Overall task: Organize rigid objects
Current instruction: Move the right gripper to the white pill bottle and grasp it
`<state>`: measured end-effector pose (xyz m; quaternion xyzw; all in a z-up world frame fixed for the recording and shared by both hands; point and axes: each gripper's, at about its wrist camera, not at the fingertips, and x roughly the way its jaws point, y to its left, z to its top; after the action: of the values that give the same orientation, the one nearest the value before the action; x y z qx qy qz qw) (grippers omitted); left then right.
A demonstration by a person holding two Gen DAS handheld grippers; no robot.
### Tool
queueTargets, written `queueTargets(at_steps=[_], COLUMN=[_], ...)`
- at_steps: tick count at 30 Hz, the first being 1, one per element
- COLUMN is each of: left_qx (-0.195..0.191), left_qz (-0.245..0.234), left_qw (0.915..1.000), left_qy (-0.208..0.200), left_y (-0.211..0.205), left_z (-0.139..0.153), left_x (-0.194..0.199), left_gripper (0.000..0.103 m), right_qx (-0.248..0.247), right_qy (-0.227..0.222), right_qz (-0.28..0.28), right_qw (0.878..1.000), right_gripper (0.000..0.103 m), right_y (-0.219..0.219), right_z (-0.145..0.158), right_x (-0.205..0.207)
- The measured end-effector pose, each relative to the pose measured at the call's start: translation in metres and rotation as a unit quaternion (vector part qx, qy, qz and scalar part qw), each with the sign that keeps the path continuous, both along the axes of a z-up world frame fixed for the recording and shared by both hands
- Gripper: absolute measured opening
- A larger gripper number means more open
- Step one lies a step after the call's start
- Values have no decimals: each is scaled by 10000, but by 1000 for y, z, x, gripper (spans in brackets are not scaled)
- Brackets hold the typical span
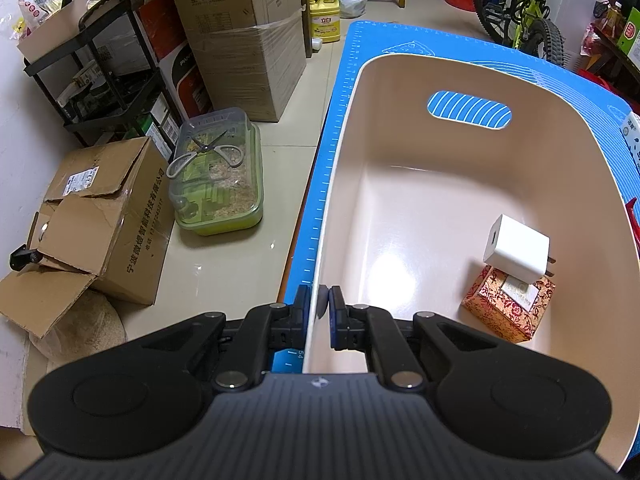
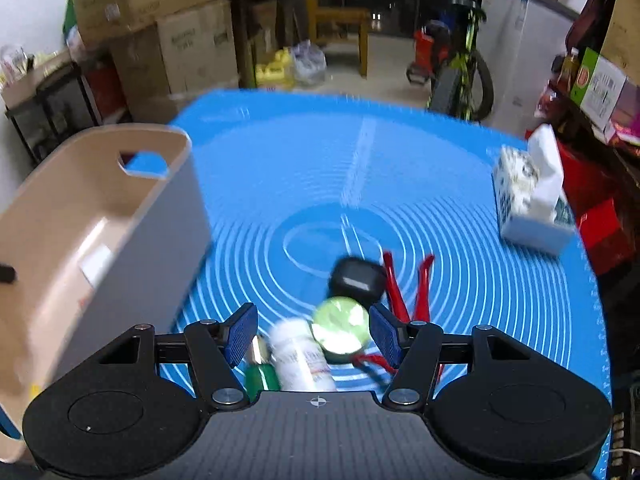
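Between the spread fingers of the right gripper [image 2: 312, 330] lay a white bottle [image 2: 302, 354], long axis running toward the camera, nearer this hand, while the left gripper [image 1: 320, 304] pinched the beige bin [image 1: 344, 184] rim.

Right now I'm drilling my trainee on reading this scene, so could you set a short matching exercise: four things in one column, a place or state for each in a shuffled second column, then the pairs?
Things:
1. white charger
2. left hand-held gripper
3. right hand-held gripper
4. tissue box

Places or states:
A. open above the small items on the blue mat
B. standing on the mat's far right side
C. shut on the rim of the beige bin
D. inside the bin, resting on the floral box

Pairs: 1-D, 2-C, 3-A, 4-B
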<state>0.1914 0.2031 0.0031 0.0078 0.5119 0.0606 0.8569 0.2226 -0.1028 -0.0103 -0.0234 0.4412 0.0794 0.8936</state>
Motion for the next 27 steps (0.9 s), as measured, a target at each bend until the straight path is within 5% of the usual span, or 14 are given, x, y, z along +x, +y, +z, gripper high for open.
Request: queueTargets(at_steps=[15, 27], left_qx=[3, 38], left_qz=[-5, -38], left_qw=[10000, 10000], left_qy=[-2, -16], left_y=[0, -3], left_z=[0, 0], left_x=[1, 1], left_gripper=[11, 11], right_qx=[97, 192], right_qy=[526, 794], right_qz=[241, 424], right_qw=[9983, 9958], right_gripper=[66, 46], right_y=[1, 3], right_z=[-44, -51], right_x=[8, 7])
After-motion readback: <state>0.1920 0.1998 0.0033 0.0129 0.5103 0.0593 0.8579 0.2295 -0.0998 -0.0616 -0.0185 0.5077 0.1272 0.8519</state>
